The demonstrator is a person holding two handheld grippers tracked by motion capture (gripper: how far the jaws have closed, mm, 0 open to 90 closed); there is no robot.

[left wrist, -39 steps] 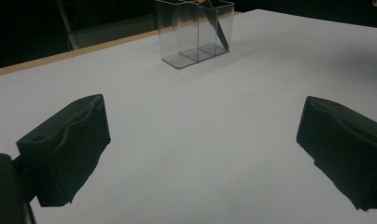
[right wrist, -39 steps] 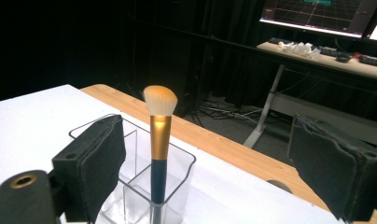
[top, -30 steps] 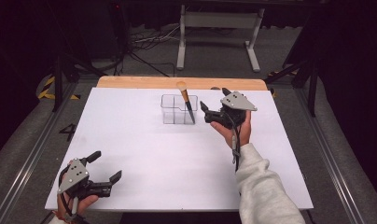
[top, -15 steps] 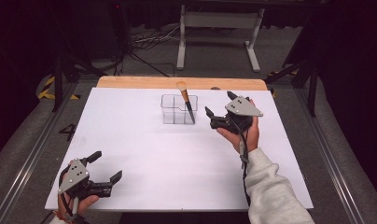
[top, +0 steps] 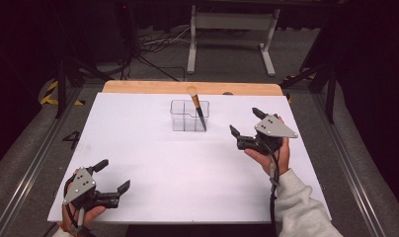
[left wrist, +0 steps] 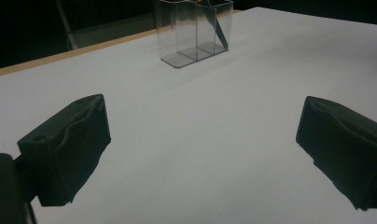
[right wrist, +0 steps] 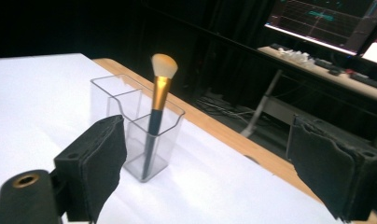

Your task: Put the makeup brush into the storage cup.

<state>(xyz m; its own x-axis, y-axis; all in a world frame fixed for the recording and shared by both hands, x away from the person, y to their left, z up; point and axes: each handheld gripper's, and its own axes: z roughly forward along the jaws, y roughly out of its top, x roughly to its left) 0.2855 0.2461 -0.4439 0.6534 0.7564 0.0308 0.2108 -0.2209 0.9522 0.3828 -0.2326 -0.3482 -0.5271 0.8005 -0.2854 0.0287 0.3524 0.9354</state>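
In the high view, the brush [top: 197,104] stood in the holder [top: 189,115], just above the middle of the frame on the white worktop [top: 153,168]. My right gripper [top: 246,132] sat right of centre, apart from the holder and holding nothing, its fingers spread. My left gripper [top: 113,177] rested in the lower left corner, well apart from everything, fingers also spread. I judged the placing done: the brush was in and both grippers were free, so nothing more than drawing my hands away looked left. The brush leaned, its pale head up and toward the upper left, its dark handle running down to the right into the holder's right-hand compartment.

In the left gripper view, my two black fingers [left wrist: 67,147] stood wide apart at the bottom corners with bare worktop between them. The holder showed at the top centre, far off, with the dark handle slanting inside its right-hand section; the head was cut off by the frame edge.

In the right gripper view, my fingers [right wrist: 94,168] were again wide apart, low in the frame. The holder stood left of centre, beyond the left finger. The brush's long axis ran nearly upright, tilted a little to the right at the top, cream head up, gold ferrule below it, handle end down on the holder's floor in the nearer compartment.
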